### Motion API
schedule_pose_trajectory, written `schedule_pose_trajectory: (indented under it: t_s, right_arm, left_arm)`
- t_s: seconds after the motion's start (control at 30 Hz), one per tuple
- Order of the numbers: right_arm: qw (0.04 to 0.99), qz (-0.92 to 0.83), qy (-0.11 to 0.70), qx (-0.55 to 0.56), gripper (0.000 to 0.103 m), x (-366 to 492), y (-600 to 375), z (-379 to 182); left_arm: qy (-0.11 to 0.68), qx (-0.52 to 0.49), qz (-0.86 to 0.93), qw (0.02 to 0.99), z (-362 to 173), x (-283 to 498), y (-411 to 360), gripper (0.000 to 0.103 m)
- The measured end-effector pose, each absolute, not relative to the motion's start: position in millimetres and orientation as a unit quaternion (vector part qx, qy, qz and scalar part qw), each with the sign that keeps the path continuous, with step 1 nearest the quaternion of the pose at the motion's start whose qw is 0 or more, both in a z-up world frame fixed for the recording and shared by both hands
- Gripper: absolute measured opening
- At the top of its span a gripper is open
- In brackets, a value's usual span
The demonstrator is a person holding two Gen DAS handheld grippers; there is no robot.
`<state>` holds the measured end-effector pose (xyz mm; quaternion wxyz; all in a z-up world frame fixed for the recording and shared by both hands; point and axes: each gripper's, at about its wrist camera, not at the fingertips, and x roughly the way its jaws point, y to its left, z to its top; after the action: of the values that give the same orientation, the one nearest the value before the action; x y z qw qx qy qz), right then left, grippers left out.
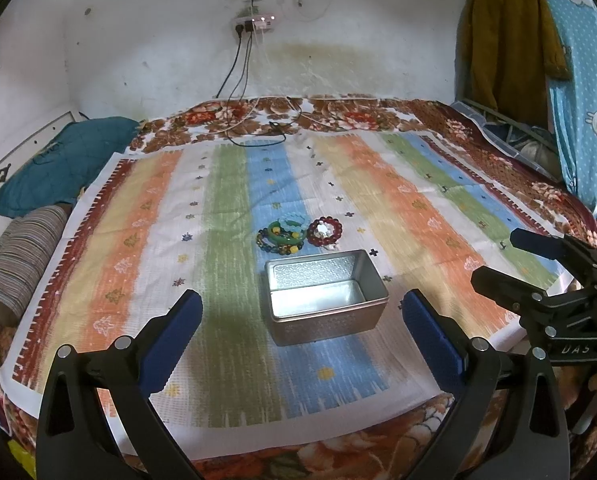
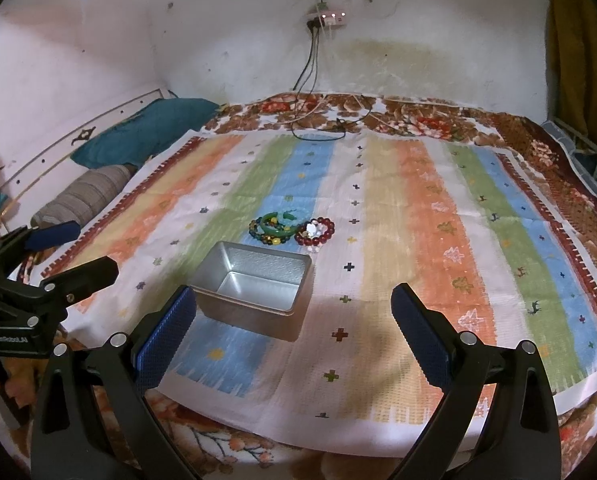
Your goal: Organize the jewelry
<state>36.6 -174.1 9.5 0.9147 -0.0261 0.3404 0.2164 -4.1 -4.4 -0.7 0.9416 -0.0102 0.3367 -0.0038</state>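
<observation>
Because nothing has yet gone into the metal tin [image 1: 325, 298], we read this as the very start of the sorting; it sits open-topped on the striped cloth [image 1: 398, 208] spread over the bed [image 1: 338, 114], its bare floor facing up so that pieces can be dropped straight in. Just beyond the tin, toward twelve o'clock from it, lie the bracelets in one tight cluster: a green bangle [image 1: 284, 236] overlapping a multicoloured bead bracelet [image 1: 267, 241], with a pale blue piece [image 1: 294, 223] resting on them, and a dark red bead bracelet [image 1: 324, 233] touching them at their three o'clock side; we judge they are heaped close to the tin to keep each carry short.

Our left gripper [image 1: 302, 330] hangs near the front edge of the bed with its jaws spread wide and empty, the tin framed between them; our right gripper [image 2: 294, 322] is likewise wide apart and holds nothing, and the tin sits toward its left pad [image 2: 166, 336]. Seen from the left wrist, the right gripper shows at three o'clock; seen from the right wrist, the left one shows at nine o'clock, so we hold the two side by side, well short of the jewelry.

Since the pieces overlap, we expect the red bracelet, lying at the edge of the heap, to be the easiest to lift alone; the smooth bangle may slip between the pads.
</observation>
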Motion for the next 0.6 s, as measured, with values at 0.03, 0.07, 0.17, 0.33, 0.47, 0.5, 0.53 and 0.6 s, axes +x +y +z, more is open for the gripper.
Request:
schedule_pose_trajectory:
  t_s: [0.03,0.07,0.17,0.33,0.47,0.5,0.53,0.6]
  right_arm:
    - [0.914,0.217,0.340,-0.026,0.099,36.6,-174.3,9.3]
    - [0.914,0.218,0.341,-0.026,0.099,36.6,-174.3,9.2]
    - [0.914,0.219,0.341,-0.025,0.099,35.9,-173.6,9.0]
    - [0.914,0.219,0.341,-0.020,0.099,36.0,-175.0,8.6]
    - [0.913,0.219,0.344,-0.022,0.099,36.1,-175.1,8.1]
    - [0.913,0.219,0.344,-0.022,0.099,35.9,-175.1,8.1]
    - [0.912,0.219,0.345,-0.022,0.099,35.6,-174.8,8.4]
    - [0.912,0.218,0.347,-0.021,0.099,36.2,-174.3,9.0]
  left_arm:
    - [0.337,-0.010,-0.004,0.942,-0.6,-4.2,-4.7,0.098]
    - [0.336,-0.010,-0.003,0.942,-0.5,-3.7,-4.7,0.098]
    - [0.337,-0.011,-0.006,0.941,-0.9,-3.4,-4.7,0.098]
    - [0.339,-0.014,-0.005,0.941,-2.8,-6.1,-5.1,0.098]
    - [0.341,-0.012,-0.006,0.940,-2.6,-5.5,-5.3,0.098]
    - [0.342,-0.012,-0.006,0.940,-2.5,-6.0,-5.0,0.098]
    - [0.342,-0.013,-0.006,0.940,-2.6,-5.9,-5.2,0.098]
    - [0.342,-0.014,-0.005,0.940,-2.7,-5.9,-5.7,0.098]
